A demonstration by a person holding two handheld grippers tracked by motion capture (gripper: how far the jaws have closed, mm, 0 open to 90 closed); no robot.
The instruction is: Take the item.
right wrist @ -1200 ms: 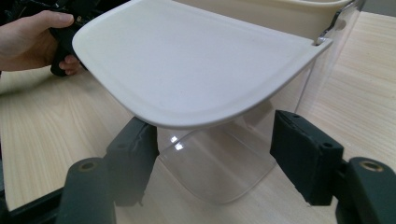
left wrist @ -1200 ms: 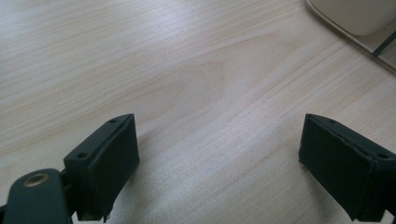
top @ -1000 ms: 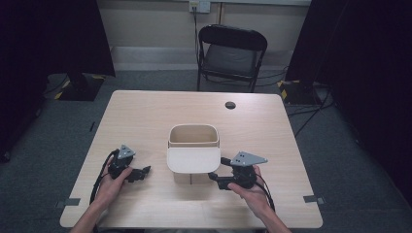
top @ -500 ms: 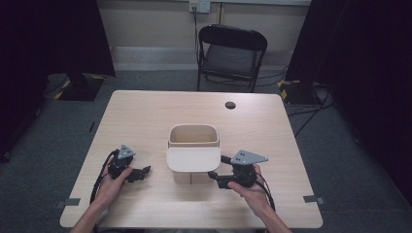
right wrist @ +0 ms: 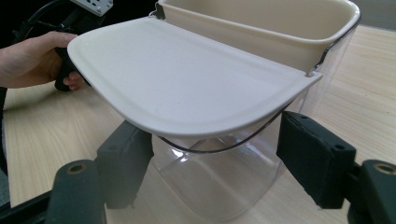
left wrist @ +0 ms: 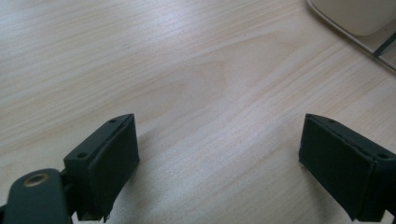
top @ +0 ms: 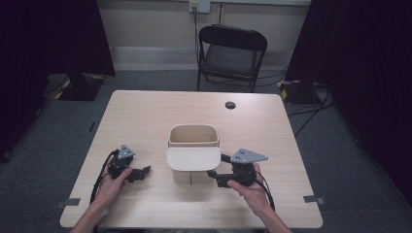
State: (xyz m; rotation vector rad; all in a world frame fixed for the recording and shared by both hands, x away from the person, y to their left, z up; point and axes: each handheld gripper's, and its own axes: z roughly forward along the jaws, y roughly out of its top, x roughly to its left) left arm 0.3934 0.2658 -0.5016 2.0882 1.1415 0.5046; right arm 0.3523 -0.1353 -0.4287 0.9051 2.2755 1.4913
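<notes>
A clear plastic container (top: 192,174) with a cream insert (top: 193,136) stands in the middle of the table (top: 145,111). Its cream lid (top: 193,158) is flipped out flat toward the person. My right gripper (top: 218,166) is open just right of the container's front; in the right gripper view its jaws sit on either side of the clear body (right wrist: 224,186), under the lid (right wrist: 187,79), and I cannot tell whether they touch it. My left gripper (top: 141,172) is open over bare wood, left of the container. Its jaws hold nothing (left wrist: 224,158), and the container's corner (left wrist: 355,18) shows at upper right.
A small black round disc (top: 230,105) lies on the table's far side. A black folding chair (top: 228,53) stands behind the table. The person's left hand (right wrist: 32,58) appears beyond the lid in the right gripper view. Cables run along the floor on the right.
</notes>
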